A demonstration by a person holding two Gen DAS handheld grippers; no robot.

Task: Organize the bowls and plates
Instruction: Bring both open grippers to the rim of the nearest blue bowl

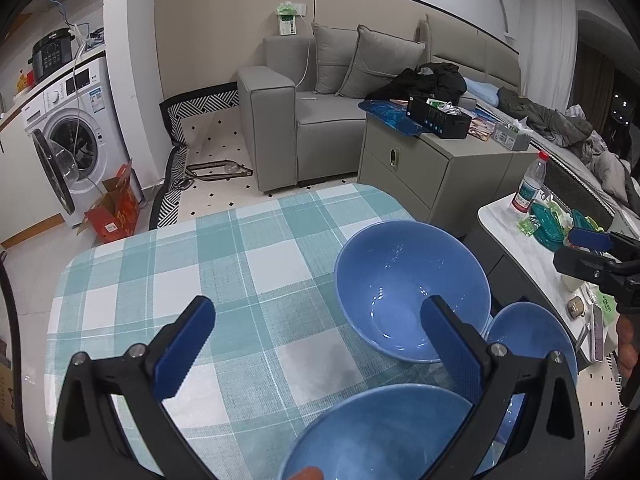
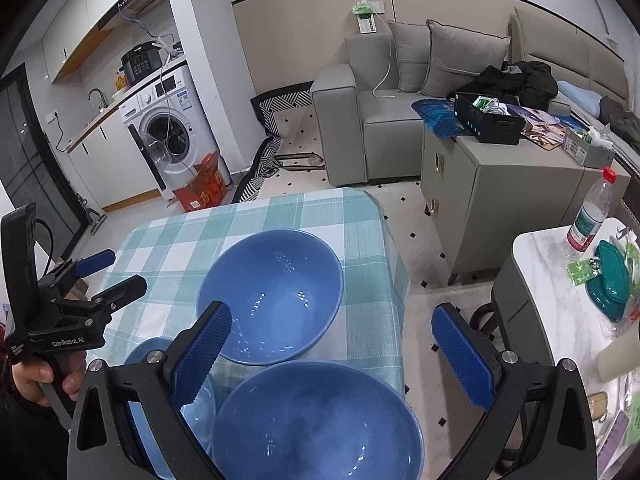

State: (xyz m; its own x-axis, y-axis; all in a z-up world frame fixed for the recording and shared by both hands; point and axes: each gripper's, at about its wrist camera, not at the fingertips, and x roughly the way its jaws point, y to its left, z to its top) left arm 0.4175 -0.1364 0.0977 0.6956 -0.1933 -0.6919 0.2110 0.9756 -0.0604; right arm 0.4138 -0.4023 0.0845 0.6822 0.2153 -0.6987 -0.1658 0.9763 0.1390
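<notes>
Three blue bowls stand on a table with a teal checked cloth point(image 1: 160, 280) point(image 2: 168, 248). The far bowl point(image 1: 400, 280) point(image 2: 280, 292) is upright and empty. A second bowl point(image 1: 380, 436) point(image 2: 146, 354) lies under my left gripper point(image 1: 320, 344) point(image 2: 116, 272), which is open with nothing between its fingers; its right finger overlaps the far bowl's inside. The third bowl point(image 1: 532, 340) point(image 2: 316, 420) sits at the table's right edge, below my right gripper point(image 2: 334, 354) point(image 1: 576, 254), which is open and holds nothing. Its left finger overlaps the far bowl's near rim.
A white side table point(image 2: 544, 264) on the right carries a water bottle point(image 2: 592, 212) and teal containers point(image 2: 612, 280). A grey cabinet point(image 2: 500, 184) and a sofa point(image 2: 384, 120) stand beyond the table. A washing machine point(image 1: 76, 132) and a red box point(image 1: 116, 208) are at the left.
</notes>
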